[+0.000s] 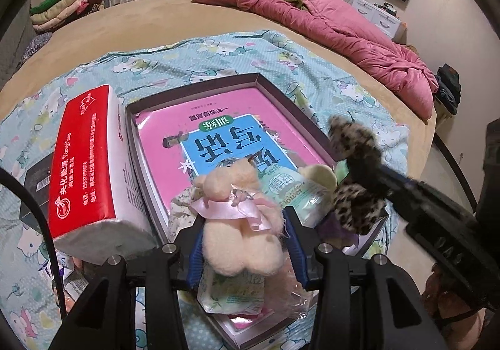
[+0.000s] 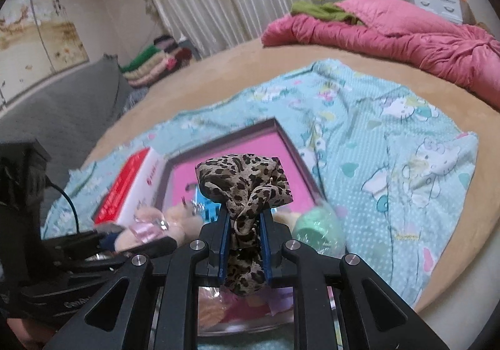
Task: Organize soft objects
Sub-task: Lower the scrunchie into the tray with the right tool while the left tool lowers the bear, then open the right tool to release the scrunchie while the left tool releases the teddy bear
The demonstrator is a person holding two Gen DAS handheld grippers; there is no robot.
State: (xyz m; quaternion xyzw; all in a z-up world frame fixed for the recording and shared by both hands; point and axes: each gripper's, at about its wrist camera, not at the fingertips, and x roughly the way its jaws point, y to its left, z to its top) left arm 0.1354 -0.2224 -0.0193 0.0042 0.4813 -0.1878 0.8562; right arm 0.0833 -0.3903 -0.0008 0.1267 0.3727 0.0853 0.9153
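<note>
My left gripper (image 1: 242,225) is shut on a cream plush bear (image 1: 237,225) with a pink ribbon, held over the near end of a shallow box (image 1: 272,90) that holds a pink and blue book (image 1: 225,131). My right gripper (image 2: 243,218) is shut on a leopard-print fabric scrunchie (image 2: 243,175), held above the same box (image 2: 225,134). In the left wrist view the right gripper (image 1: 362,162) comes in from the right with the scrunchie (image 1: 356,137). A pale green packet with a cream puff (image 1: 300,190) lies in the box.
A red and white tissue pack (image 1: 90,165) lies left of the box on a Hello Kitty sheet (image 1: 218,53). A pink quilt (image 1: 337,27) lies at the far side of the bed. Folded clothes (image 1: 62,9) are stacked far left. A dark box (image 1: 37,181) sits at the left edge.
</note>
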